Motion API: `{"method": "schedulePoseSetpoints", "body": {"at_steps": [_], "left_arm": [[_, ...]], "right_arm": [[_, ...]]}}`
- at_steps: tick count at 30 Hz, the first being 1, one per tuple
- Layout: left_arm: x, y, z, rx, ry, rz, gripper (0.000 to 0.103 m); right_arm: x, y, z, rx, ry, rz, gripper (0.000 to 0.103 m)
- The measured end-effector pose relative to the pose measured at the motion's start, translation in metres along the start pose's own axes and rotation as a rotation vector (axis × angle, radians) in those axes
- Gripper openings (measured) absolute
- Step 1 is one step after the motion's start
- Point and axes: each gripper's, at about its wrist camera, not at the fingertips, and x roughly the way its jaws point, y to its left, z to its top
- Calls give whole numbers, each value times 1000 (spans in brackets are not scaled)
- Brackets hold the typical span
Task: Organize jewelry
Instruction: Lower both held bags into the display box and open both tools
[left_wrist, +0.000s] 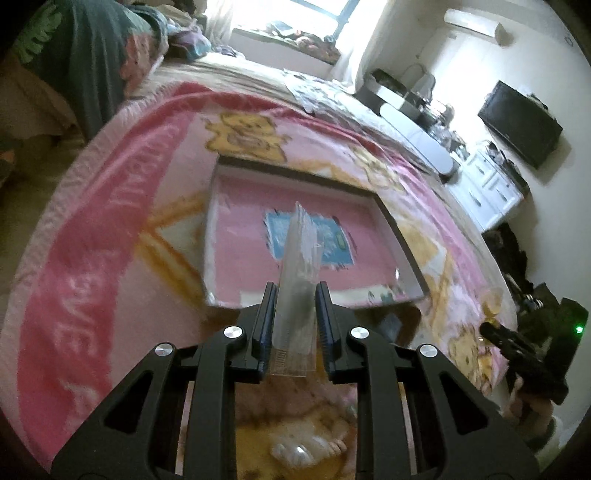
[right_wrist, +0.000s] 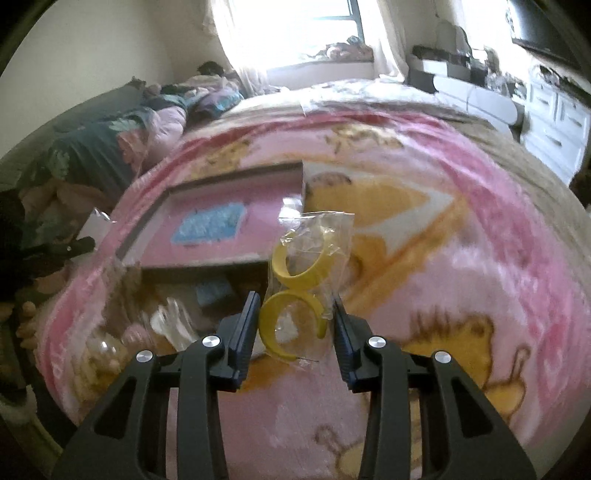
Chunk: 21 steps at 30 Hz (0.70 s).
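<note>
1. Above the pink blanket (left_wrist: 110, 229), the left gripper (left_wrist: 295, 295) has its jaws pinched on a clear flat packet (left_wrist: 299, 266), poised over the shallow pink box (left_wrist: 229, 206).
2. Right gripper (right_wrist: 297, 306) grips a clear bag (right_wrist: 314, 258) of yellow bangles (right_wrist: 299, 269), jaws partly closed, beside the box.
3. Risk: slippery plastic may slide from either grip and land on the blanket.
4. Both views are blurred, so a drop could miss the box rim.

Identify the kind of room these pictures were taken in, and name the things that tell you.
Most likely a bedroom: a bed spread with a pink cartoon blanket, bedding heaped by the curtained window, and a white dresser below a wall television.
</note>
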Motion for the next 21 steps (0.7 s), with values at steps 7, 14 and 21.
{"method": "schedulePoseSetpoints", "body": {"at_steps": [7, 14, 21], "left_arm": [[9, 15, 22, -24, -13, 29, 14], [33, 15, 34, -5, 1, 71, 15], [61, 8, 37, 23, 39, 94, 15]], "right_arm": [[18, 19, 39, -27, -35, 69, 36], [57, 38, 62, -55, 2, 105, 36], [93, 58, 71, -103, 26, 127, 36]]}}
